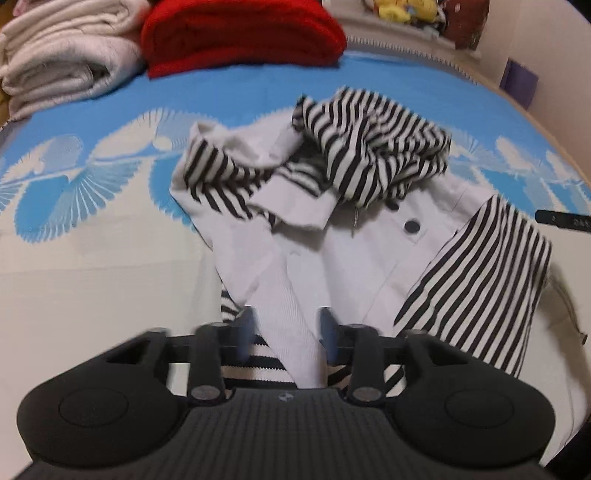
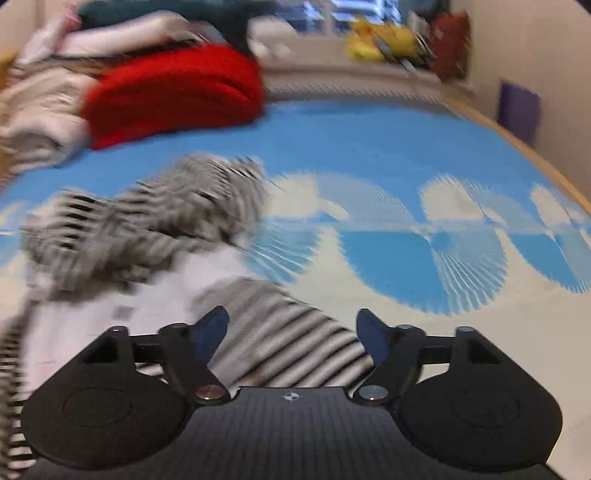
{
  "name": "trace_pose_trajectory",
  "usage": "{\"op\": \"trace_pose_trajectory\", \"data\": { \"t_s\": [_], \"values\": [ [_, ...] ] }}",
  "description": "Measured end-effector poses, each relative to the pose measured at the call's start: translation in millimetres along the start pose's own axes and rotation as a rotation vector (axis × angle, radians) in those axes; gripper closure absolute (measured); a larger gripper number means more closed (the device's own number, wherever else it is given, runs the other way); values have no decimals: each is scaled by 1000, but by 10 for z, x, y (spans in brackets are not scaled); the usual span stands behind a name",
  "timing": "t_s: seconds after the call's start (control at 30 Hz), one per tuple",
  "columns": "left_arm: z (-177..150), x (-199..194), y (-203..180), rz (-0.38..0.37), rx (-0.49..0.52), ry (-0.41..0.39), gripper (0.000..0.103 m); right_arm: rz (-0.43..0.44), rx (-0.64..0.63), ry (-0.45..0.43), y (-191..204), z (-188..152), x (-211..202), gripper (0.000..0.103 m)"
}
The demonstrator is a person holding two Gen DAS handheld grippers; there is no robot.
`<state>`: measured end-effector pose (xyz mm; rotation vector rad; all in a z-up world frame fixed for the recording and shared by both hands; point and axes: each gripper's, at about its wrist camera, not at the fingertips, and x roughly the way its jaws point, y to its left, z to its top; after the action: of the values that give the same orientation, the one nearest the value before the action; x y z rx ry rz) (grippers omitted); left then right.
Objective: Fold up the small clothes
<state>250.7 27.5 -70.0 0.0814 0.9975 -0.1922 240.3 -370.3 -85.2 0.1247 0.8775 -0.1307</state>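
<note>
Garment under work: a small white jacket (image 1: 325, 236) with black-and-white striped lining, hood and sleeves, lying crumpled on a blue-and-cream patterned mat (image 1: 92, 206). Its striped hood (image 1: 373, 147) is bunched toward the far edge of the mat, and one striped sleeve (image 1: 476, 280) extends toward the right edge. Two dark buttons show on the white front panel.

Left hand-held gripper (image 1: 288, 339): the jaws stand partly apart, with a white strip of the jacket running between the two blue fingertips (image 1: 247, 332). Motion blur in the left wrist view prevents confirming whether the fingertips touch the cloth, so a grip cannot be established.

Right hand-held gripper (image 2: 291, 332): the jaws stand wide apart, with nothing clamped. A striped portion of the jacket (image 2: 288, 339) lies below and between the fingers. The right wrist view is heavily blurred; the cloth appears to be the sleeve.

Background items: a folded red garment (image 1: 240, 33) rests at the far edge of the mat, with a stack of folded cream-white textiles (image 1: 62, 62) just beside it at the far left corner. Yellow soft toys (image 1: 402, 9) sit beyond the far edge, well apart from the jacket.
</note>
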Motion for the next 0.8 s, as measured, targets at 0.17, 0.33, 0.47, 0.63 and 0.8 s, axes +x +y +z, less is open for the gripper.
{"op": "trace_pose_trajectory", "data": {
  "t_s": [0.17,0.33,0.47,0.63,0.8],
  "values": [
    [-67,309,30,90,51,117,39,45,74,131,-235,-95,452,29],
    [-70,492,132,86,32,177,86,46,30,150,-227,-159,434,101],
    [-47,465,151,136,37,156,96,29,82,130,-496,-134,86,101],
    [-45,324,148,131,72,126,98,52,-1,211,-894,-432,-384,103],
    [-208,170,133,20,140,147,98,49,-20,408,-1303,-886,-732,103]
  ]
}}
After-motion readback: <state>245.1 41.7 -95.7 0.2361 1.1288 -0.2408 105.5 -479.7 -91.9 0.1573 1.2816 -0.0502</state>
